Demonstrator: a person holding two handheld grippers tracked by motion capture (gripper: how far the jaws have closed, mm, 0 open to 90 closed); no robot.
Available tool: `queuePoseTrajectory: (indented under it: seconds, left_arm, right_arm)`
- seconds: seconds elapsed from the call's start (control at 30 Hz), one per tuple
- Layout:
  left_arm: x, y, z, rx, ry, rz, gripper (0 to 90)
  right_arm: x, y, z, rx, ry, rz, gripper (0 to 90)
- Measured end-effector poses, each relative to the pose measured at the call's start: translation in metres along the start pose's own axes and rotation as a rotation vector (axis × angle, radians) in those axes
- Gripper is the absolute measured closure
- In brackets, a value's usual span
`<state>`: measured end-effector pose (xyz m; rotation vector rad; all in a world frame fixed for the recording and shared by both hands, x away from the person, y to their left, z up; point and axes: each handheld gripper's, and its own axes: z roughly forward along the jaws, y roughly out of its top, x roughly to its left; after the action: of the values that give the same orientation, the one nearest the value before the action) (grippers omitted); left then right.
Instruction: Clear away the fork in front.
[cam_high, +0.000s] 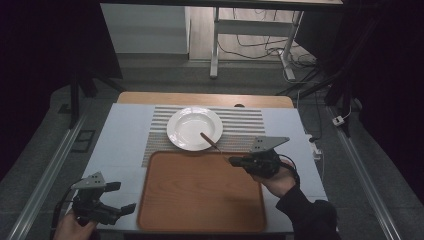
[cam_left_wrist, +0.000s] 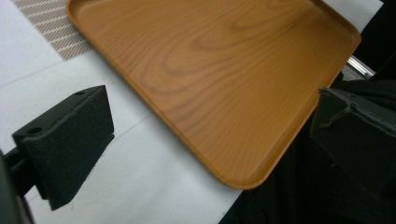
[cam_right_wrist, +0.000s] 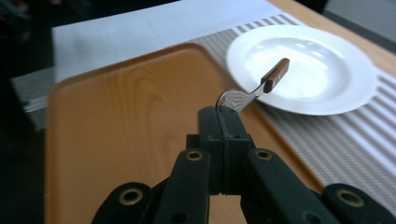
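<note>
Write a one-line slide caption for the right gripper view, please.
Right tongs shut on a wooden-handled metal spoon, held above the brown wooden tray beside the round white plate.

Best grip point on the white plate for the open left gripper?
Probably the wide rim at its left edge, coming from the left: the white plate lies flat on the striped mat, and the right gripper holds a spoon over its near-right side.

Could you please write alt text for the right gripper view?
The right gripper, jaws shut, holds a spoon by its metal bowl, the brown handle pointing out over a white plate. Below lie a wooden tray and a striped placemat.
</note>
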<state>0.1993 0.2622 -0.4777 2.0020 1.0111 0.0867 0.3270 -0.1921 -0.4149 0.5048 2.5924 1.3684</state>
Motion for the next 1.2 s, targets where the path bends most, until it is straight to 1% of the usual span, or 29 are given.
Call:
queuePoseTrajectory:
  seconds: [0.03, 0.07, 0.13, 0.23, 0.3, 0.43, 0.57, 0.6, 0.63, 0.7, 0.83, 0.97, 1.07, 1.13, 1.2]
  left_arm:
    - [0.0, 0.0, 0.0, 0.0, 0.0, 0.0, 0.0]
    - [-0.001, 0.004, 0.002, -0.01, -0.014, 0.007, 0.0]
    - [-0.001, 0.008, 0.004, -0.021, -0.025, 0.021, 0.0]
    - [-0.003, 0.014, 0.009, -0.027, -0.031, 0.049, 0.0]
    - [-0.004, 0.019, 0.014, -0.026, -0.027, 0.075, 0.0]
    - [-0.006, 0.03, 0.024, -0.003, -0.036, 0.118, 0.0]
    - [-0.008, 0.044, 0.034, 0.029, -0.048, 0.159, 0.0]
    - [-0.008, 0.044, 0.034, 0.029, -0.048, 0.159, 0.0]
    - [-0.008, 0.052, 0.039, 0.037, -0.055, 0.176, 0.0]
    - [-0.01, 0.059, 0.045, 0.042, -0.058, 0.194, 0.0]
    - [-0.015, 0.073, 0.058, 0.064, -0.059, 0.251, 0.0]
    - [-0.02, 0.085, 0.072, 0.09, -0.09, 0.306, 0.0]
    - [-0.025, 0.094, 0.083, 0.114, -0.122, 0.363, 0.0]
    - [-0.028, 0.1, 0.09, 0.136, -0.14, 0.409, 0.0]
    - [-0.03, 0.105, 0.098, 0.154, -0.162, 0.437, 0.0]
  right_arm:
    - [0.001, -0.001, -0.001, 0.002, 0.014, 0.004, 90.0]
    - [0.002, -0.002, -0.001, 0.001, 0.03, 0.006, 90.0]
    - [0.005, -0.003, -0.002, 0.001, 0.05, 0.01, 90.0]
    - [0.008, -0.005, -0.004, -0.006, 0.09, 0.016, 90.0]
    - [0.011, -0.006, -0.005, -0.01, 0.113, 0.016, 90.0]
    - [0.016, -0.007, -0.006, -0.008, 0.16, 0.016, 90.0]
    - [0.023, -0.009, -0.006, -0.015, 0.208, 0.012, 90.0]
    - [0.024, -0.01, -0.007, -0.018, 0.22, 0.01, 90.0]
    - [0.026, -0.01, -0.007, -0.016, 0.232, 0.008, 90.0]
    - [0.029, -0.01, -0.007, -0.019, 0.25, 0.006, 90.0]
    - [0.034, -0.011, -0.007, -0.019, 0.291, 0.0, 90.0]
    - [0.042, -0.011, -0.004, -0.009, 0.338, -0.005, 90.0]
    - [0.047, -0.011, -0.002, -0.001, 0.37, -0.021, 90.0]
    - [0.05, -0.01, 0.0, 0.003, 0.388, -0.03, 90.0]
    - [0.053, -0.009, 0.0, 0.006, 0.404, -0.039, 90.0]
